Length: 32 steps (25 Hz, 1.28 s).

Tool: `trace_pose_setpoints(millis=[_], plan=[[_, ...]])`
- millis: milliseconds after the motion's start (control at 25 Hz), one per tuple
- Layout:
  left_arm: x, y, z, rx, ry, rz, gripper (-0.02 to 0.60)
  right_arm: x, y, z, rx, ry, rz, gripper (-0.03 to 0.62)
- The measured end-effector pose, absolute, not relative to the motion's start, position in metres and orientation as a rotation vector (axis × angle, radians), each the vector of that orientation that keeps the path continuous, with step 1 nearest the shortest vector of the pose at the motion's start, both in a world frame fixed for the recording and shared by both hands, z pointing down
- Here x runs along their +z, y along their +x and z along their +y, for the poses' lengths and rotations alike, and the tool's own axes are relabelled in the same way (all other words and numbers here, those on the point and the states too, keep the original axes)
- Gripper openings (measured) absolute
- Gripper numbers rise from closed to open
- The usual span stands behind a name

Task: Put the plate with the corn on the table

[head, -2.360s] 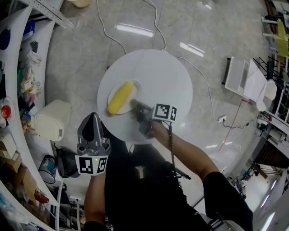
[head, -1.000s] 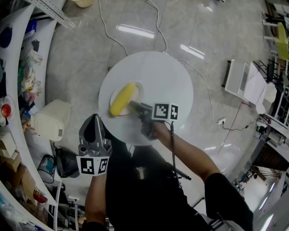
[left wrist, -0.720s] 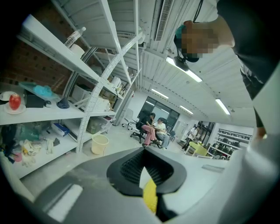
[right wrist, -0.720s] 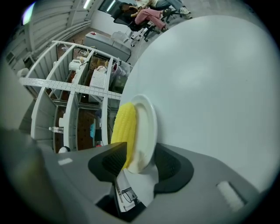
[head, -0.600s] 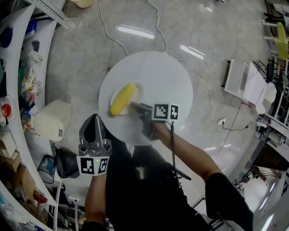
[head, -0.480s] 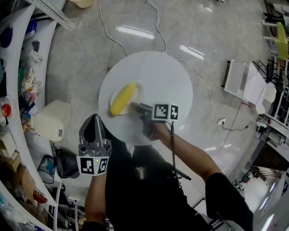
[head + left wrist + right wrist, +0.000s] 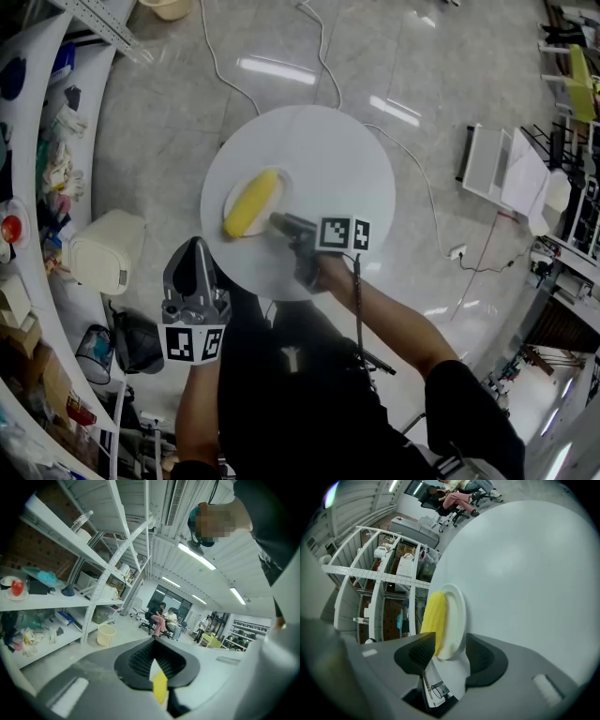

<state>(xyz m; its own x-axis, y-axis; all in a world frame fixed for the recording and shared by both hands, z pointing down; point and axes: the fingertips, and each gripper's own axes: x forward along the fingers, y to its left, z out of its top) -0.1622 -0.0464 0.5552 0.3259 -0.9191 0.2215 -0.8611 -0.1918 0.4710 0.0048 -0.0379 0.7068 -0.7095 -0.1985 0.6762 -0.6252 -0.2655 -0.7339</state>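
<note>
A white plate (image 7: 279, 190) with a yellow corn cob (image 7: 250, 202) rests on the round white table (image 7: 328, 141), on its left half. My right gripper (image 7: 275, 221) is at the plate's near rim, open. Its jaws have just been opening. In the right gripper view the plate (image 7: 457, 616) has its rim between the spread pads (image 7: 480, 656) of this gripper (image 7: 451, 651), which do not press on it, and the corn (image 7: 433, 613) lies just beyond. My left gripper (image 7: 197, 246) hangs off the table's near-left side, shut and empty (image 7: 159, 663).
Curved shelves (image 7: 37, 187) packed with small items run along the left, and a beige bin (image 7: 105, 248) stands beside them. Cables (image 7: 412, 159) trail over the tiled floor. A white rack (image 7: 497, 159) is at the right. Seated people (image 7: 161, 618) and a yellow bucket (image 7: 106, 634) are far off.
The right gripper, blurred with motion in the earliest frame, has since stayed at the plate's rim. Plate, corn and left gripper have kept their places.
</note>
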Motion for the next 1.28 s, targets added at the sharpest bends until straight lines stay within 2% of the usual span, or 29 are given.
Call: trace_pose_setpoints(millis=[320, 600, 680, 840, 1280], plan=[[0.546, -0.156, -0.039, -0.152, 2.093, -1.571, 0.000, 0.701, 0.012, -0.035, 2.065, 1.029, -1.699, 0.212], [0.539, -0.149, -0.036, -0.164, 2.104, -1.579, 0.000, 0.691, 0.013, -0.031, 2.082, 1.015, -1.718, 0.150], [0.535, -0.148, -0.034, -0.169, 2.105, -1.583, 0.000, 0.688, 0.013, -0.030, 2.077, 1.016, -1.724, 0.122], [0.527, -0.144, -0.032, -0.181, 2.107, -1.586, 0.001, 0.681, 0.014, -0.028, 2.028, 1.025, -1.731, 0.020], [0.511, -0.127, -0.022, -0.160, 2.114, -1.602, 0.000, 0.648, 0.009, -0.029, 1.982, 0.977, -1.847, 0.009]])
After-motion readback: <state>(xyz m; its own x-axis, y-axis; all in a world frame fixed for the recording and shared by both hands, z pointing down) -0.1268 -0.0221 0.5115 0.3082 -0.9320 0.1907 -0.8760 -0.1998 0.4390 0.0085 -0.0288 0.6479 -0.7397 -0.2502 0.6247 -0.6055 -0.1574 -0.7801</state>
